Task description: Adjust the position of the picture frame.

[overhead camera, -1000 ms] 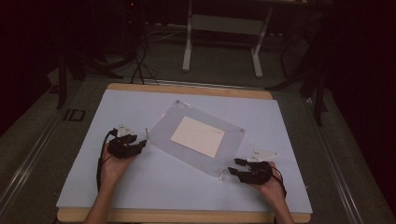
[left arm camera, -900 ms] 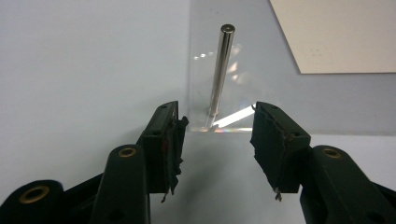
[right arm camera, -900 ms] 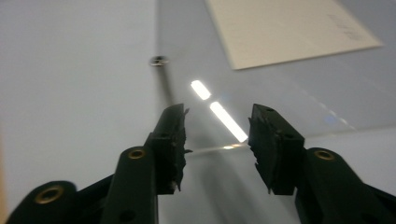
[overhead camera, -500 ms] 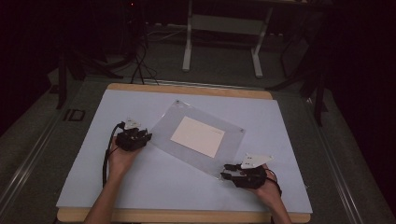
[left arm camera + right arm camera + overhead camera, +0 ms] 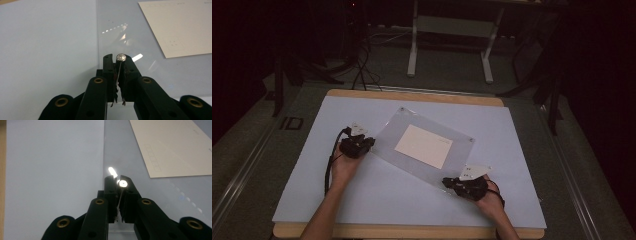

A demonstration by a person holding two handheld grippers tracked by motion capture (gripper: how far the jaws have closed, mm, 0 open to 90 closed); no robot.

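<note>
The clear frame (image 5: 422,145) lay askew on the pale blue mat (image 5: 312,190), a cream card (image 5: 424,146) sealed inside. The left gripper (image 5: 362,145) and right gripper (image 5: 451,184) had just closed, each clamped on a corner stud (image 5: 121,57). The grasping step looked complete; next probably came an even, two-handed lift

- Looks like a lab or test room set up for recording.
- Dark surroundings, lit worktop (image 5: 362,220) under a pale blue mat (image 5: 522,150).
- Loose cables (image 5: 362,65) on grey carpet (image 5: 452,80).
- White metal stand legs (image 5: 413,55) behind.
</note>
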